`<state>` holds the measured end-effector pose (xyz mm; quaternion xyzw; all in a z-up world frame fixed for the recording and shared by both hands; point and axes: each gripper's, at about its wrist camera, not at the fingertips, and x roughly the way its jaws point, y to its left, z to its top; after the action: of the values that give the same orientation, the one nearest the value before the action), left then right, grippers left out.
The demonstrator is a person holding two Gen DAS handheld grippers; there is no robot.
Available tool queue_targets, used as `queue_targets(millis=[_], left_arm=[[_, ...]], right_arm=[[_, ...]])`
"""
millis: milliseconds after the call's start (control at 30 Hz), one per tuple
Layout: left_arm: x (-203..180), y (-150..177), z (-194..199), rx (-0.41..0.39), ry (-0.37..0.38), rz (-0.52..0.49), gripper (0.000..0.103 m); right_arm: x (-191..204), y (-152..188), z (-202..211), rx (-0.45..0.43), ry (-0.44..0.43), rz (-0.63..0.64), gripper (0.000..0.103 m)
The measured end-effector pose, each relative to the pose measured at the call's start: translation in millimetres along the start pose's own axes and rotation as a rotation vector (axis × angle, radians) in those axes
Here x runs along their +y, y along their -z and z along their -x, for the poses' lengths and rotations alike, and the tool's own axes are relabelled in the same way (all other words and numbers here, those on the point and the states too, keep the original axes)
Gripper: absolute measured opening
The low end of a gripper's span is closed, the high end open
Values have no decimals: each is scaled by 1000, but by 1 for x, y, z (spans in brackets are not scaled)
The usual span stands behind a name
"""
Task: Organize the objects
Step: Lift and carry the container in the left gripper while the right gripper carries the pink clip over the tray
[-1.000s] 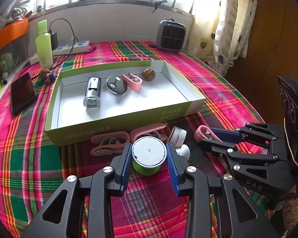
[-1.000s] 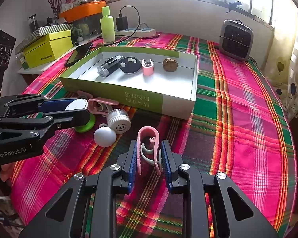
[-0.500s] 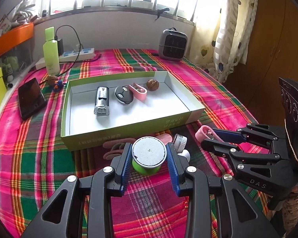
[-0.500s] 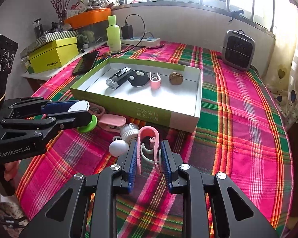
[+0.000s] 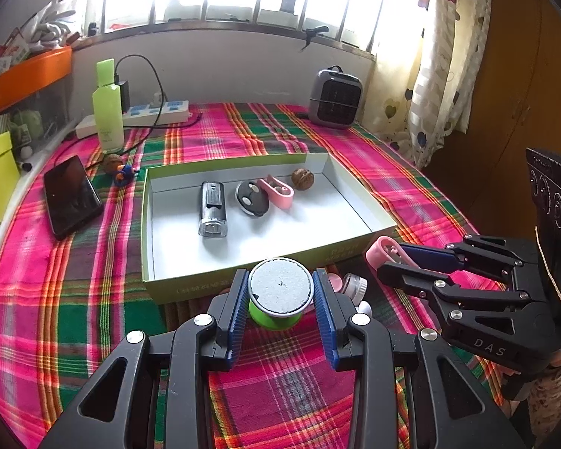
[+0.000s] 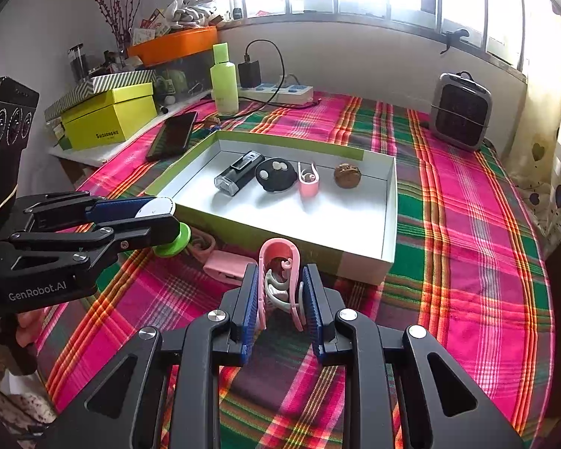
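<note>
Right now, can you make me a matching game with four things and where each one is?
Things:
1. green spool
2. pink clip
3. walnut
4. phone

Places:
A. inside the box
B. in the right tool
C. on the cloth, left of the box
D. in the left tool

Pairs: 1-D, 2-B, 3-A, 4-C

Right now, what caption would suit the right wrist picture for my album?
Right tongs gripping a pink clip before the green box, left tongs holding a green-based puck alongside.
</note>
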<state>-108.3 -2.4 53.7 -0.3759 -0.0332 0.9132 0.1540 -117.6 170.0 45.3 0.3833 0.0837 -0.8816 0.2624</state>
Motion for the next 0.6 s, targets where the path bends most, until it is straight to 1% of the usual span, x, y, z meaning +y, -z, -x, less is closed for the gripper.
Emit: queue_targets(millis=[333, 600], left_arm=[[15, -12, -1, -12, -10, 22, 32], [32, -25, -6, -29, -32, 48, 32]], right_arm=[[3, -16, -7, -14, -23, -9, 25], [4, -33, -23, -5, -48, -22, 25]])
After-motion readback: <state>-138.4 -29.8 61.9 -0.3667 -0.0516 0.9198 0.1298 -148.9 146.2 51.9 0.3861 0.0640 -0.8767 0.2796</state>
